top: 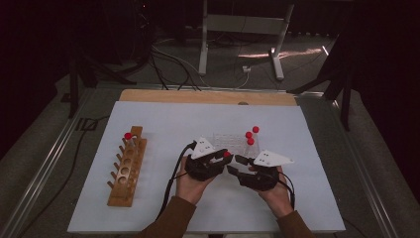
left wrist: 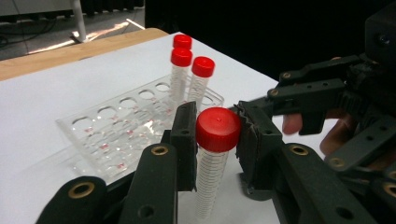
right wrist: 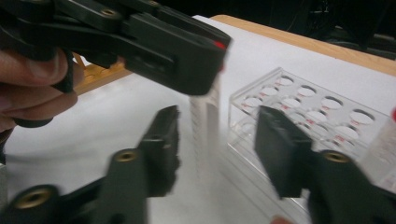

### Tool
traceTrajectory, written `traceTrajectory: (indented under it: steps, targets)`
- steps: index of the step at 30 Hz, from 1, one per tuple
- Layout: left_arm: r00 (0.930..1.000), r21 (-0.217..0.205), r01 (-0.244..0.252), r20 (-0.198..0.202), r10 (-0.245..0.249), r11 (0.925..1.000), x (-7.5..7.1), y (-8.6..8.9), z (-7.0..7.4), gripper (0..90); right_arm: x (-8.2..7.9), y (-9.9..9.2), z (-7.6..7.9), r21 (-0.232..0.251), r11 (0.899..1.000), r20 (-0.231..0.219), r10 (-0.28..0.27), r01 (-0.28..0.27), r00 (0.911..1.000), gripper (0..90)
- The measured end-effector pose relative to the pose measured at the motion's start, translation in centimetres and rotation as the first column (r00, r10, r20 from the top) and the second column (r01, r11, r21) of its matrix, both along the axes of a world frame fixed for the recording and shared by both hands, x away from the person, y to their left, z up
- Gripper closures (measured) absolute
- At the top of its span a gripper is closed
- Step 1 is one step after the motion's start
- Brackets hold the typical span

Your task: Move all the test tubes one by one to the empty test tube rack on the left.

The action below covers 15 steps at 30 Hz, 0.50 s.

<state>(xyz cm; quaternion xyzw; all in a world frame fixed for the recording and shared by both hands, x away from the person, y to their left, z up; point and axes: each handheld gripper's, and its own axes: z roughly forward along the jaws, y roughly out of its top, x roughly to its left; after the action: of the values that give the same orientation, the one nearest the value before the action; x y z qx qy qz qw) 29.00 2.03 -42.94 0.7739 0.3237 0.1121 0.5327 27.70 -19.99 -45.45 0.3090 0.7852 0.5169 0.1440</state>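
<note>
The white-topped bench (top: pixel 163 124) with its pale wooden far edge carries everything. At about 9 o'clock on it lies a long wooden tube rack (top: pixel 128 168) with a row of round holes, one red-capped tube (top: pixel 128 136) standing at its far end. Near the centre, toward 1 o'clock, sits a clear plastic tube rack (left wrist: pixel 116 135) pierced with rows of holes; three red-capped clear tubes (left wrist: pixel 201 77) stand together at its far right corner.

Just in front of that clear rack, the left gripper (left wrist: pixel 217 135) is clamped on the red screw cap of a clear graduated plastic tube (left wrist: pixel 211 172), which hangs upright, close to the rack's near edge. Its pads press the cap from both sides.

The right gripper (right wrist: pixel 217 149), at 3 o'clock of the left one and just beside it, stands partly open, its pads on either side of the same tube's body without touching it.
</note>
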Motion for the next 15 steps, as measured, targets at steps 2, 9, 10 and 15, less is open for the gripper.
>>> traceTrajectory:
  steps: [2, 9, 10, 15]
  targets:
    - [0.9999, -0.003, -0.011, 0.0, 0.011, 0.9999, 0.0, 0.2, 0.1, 70.6, 0.2, -0.5, 0.0, 0.018, 1.0, -0.019, -0.001, 0.002, 0.9998, 33.3]
    - [0.9992, -0.018, -0.039, 0.006, 0.04, 0.9991, 0.1, 1.3, 0.6, 70.7, 0.5, -1.6, 0.1, 0.037, 0.998, -0.015, -0.045, 0.045, 0.9989, 12.5]
    - [0.9982, -0.018, -0.06, 0.001, 0.06, 0.9981, 0.1, 1.7, 0.7, 70.6, 0.5, -1.9, 0.1, 0.04, 0.998, -0.007, -0.056, 0.056, 0.9984, 7.9]
    - [0.9962, -0.025, -0.088, 0.002, 0.088, 0.9958, 0.3, 2.8, 1.1, 70.6, 0.6, -3.1, 0.5, 0.072, 0.995, 0.006, -0.068, 0.068, 0.9976, 1.0]
